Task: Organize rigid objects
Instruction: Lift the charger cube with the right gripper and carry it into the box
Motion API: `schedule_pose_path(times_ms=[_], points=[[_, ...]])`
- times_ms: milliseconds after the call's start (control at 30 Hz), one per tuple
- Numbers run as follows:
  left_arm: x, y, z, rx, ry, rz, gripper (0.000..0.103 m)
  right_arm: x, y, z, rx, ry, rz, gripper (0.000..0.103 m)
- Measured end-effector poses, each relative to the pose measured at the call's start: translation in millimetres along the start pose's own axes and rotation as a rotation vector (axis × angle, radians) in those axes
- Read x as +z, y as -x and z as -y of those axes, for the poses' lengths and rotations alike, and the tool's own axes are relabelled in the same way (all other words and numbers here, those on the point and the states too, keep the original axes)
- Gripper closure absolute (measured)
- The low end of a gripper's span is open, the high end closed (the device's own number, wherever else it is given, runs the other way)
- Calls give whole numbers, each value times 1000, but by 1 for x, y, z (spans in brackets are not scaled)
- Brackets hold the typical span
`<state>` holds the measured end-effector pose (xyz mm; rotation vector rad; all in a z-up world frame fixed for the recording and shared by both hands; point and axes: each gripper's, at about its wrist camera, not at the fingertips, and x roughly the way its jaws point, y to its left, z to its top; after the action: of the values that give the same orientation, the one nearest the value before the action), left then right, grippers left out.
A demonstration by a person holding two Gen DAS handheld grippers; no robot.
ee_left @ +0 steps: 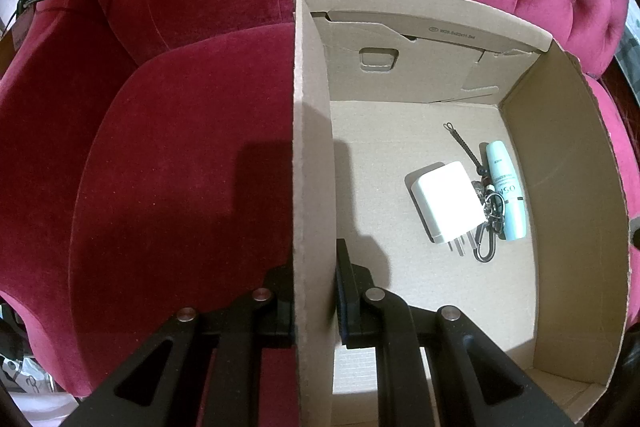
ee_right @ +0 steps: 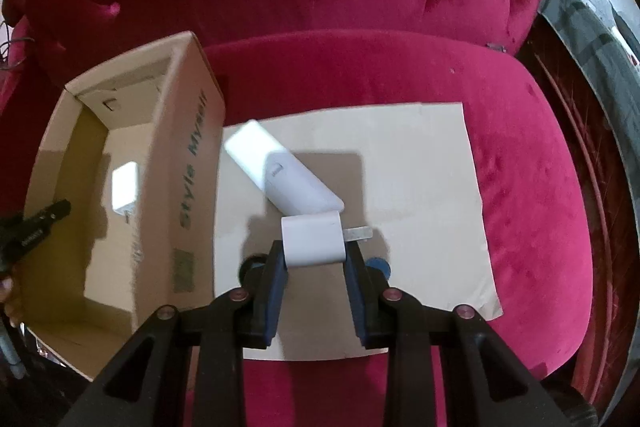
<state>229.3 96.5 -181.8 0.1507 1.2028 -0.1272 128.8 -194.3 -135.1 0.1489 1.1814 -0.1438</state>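
— Grippers first: how do they stand?

— Left gripper (ee_left: 316,291) is clamped on the near side wall of the cardboard box (ee_left: 312,147), one finger outside, one inside. Right gripper (ee_right: 314,263) grasps a small white plug (ee_right: 313,239) between its blue pads, with the metal prongs sticking out to the right.

— Where is that plug relative to the rest?

— It hangs over a flat cardboard sheet (ee_right: 420,163) that lies on the red velvet chair (ee_right: 532,187), just right of the box. Beneath it on the sheet lies a white power bank (ee_right: 280,167), tilted; whether the plug touches it is hard to tell, since that part is blurred.

— And inside the box?

— On the floor, toward the right wall, sit a white charger (ee_left: 446,201), a keyring with a dark strap (ee_left: 486,211) and a pale blue tube (ee_left: 506,191), all close together.
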Motion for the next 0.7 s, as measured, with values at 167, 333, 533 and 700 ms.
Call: schedule_pose_path(times_ms=[167, 333, 533, 700], points=[[0, 0, 0, -2, 0, -1, 89, 10, 16, -13, 8, 22, 22, 73], [1, 0, 1, 1, -6, -5, 89, 19, 29, -31, 17, 56, 40, 73], [2, 0, 1, 2, -7, -7, 89, 29, 41, -51, 31, 92, 69, 73], [2, 0, 1, 0, -4, -9, 89, 36, 46, -70, 58, 111, 87, 73]])
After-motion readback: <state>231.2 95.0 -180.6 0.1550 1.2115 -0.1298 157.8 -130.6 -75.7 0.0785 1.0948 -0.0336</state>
